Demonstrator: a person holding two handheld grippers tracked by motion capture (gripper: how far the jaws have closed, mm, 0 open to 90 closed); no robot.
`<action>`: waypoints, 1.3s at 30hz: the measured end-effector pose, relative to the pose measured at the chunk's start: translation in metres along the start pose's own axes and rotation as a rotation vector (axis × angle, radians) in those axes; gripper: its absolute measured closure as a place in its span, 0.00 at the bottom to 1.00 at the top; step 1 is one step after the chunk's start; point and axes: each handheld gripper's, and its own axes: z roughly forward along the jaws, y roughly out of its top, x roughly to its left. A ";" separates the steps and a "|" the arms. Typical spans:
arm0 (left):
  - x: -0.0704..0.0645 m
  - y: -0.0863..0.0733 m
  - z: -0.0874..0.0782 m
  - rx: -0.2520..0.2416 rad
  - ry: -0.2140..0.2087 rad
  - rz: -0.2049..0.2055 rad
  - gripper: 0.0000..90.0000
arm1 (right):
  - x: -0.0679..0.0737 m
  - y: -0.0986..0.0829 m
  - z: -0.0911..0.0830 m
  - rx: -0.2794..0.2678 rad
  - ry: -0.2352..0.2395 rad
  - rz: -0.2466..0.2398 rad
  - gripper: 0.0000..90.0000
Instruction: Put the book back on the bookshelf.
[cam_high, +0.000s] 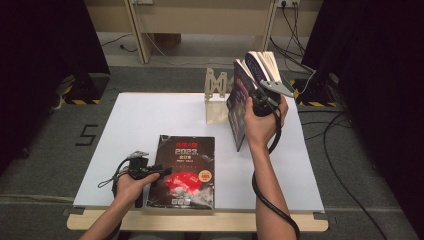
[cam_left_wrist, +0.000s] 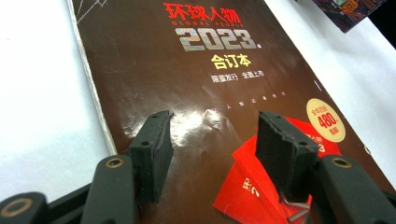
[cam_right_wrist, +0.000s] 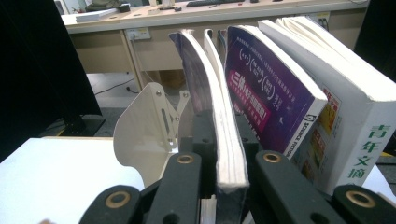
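Right tool (cam_right_wrist: 217, 154) is clamping a thin magazine (cam_right_wrist: 219, 116) by its lower edge, jaws closed tight on both faces, and is holding it upright at the far right of the worktop (cam_high: 130, 120), beside the cream bookend (cam_right_wrist: 144, 130). Two thicker books are leaning just to the magazine's right: a purple book (cam_right_wrist: 271, 93) and a white book (cam_right_wrist: 350, 121). In the high view the right hand (cam_high: 262, 122) is gripping the tool (cam_high: 257, 100) with the forearm reaching forward and the wrist cocked back, so the tool is pointing up and away. Left tool (cam_left_wrist: 212, 140) is hovering low over the dark book (cam_left_wrist: 196, 74) lying flat near the front of the worktop, jaws spread well apart and holding nothing; whether the pads are touching the cover cannot be told. Left hand (cam_high: 131, 185) is sitting at the near edge, forearm coming in low, tool (cam_high: 152, 172) aimed across the cover (cam_high: 185, 170). Judgement: the step in hand looks like standing the magazine in the row against the bookend. To do it well, keep it vertical, set its bottom edge squarely on the worktop before loosening, and watch that the leaning books are not tipping onto it; a limp magazine will likely slump unless pressed snug between neighbours.
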 end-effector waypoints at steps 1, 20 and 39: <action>0.000 0.000 0.000 0.000 0.000 0.000 0.50 | 0.000 0.000 0.001 0.000 0.001 0.003 0.94; 0.000 0.000 0.000 0.000 -0.002 -0.001 0.50 | 0.002 0.003 0.013 -0.014 -0.006 0.008 0.94; 0.000 0.000 0.000 0.000 -0.002 0.000 0.50 | 0.001 0.006 0.022 -0.017 -0.014 0.019 0.94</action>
